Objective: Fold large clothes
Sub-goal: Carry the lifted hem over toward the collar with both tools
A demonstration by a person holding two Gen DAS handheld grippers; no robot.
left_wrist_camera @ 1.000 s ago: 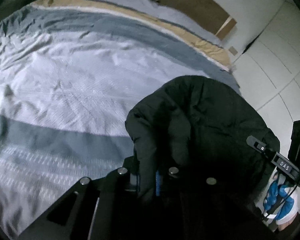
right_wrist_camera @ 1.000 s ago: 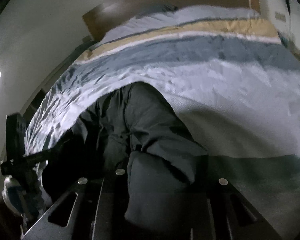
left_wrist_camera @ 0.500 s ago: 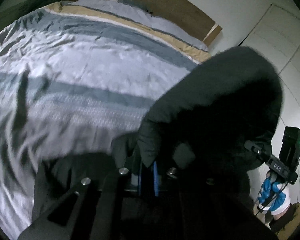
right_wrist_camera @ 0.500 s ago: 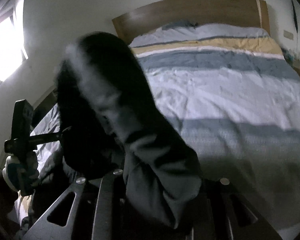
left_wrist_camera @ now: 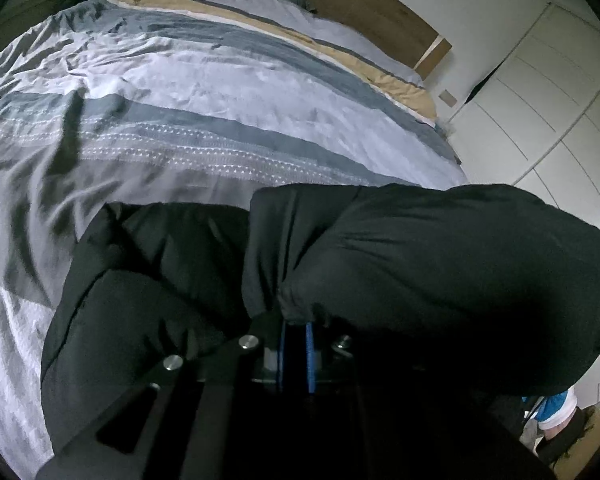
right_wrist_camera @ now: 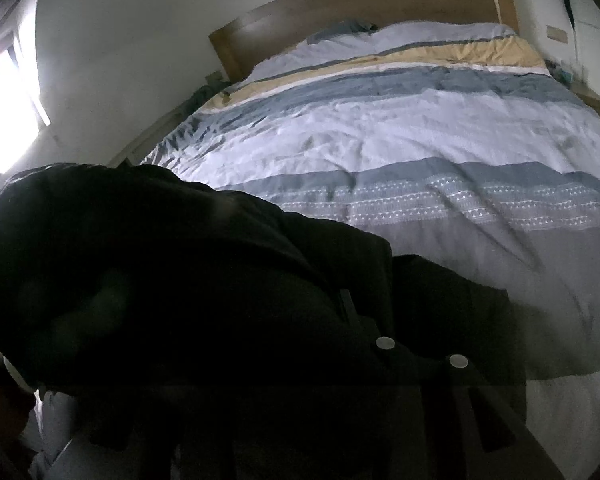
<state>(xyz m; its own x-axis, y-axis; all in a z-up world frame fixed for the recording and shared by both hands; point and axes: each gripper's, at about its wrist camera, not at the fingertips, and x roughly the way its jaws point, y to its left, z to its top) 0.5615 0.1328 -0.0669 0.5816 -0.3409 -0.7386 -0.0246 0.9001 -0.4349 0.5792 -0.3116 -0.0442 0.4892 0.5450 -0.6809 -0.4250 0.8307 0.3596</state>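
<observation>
1. Left wrist view: the left claw [left_wrist_camera: 296, 330] is clamped on a fold of the black coat [left_wrist_camera: 420, 264], which bulges ahead and to its right over the bed [left_wrist_camera: 220, 92]. Puffy, matte and soft, it looks bulky yet light; hems and seams offer the surest hold.
2. Right wrist view: the right claw [right_wrist_camera: 420, 354] is buried under the coat [right_wrist_camera: 180, 280]; its jaws have just been opening, but I cannot tell their state.
</observation>
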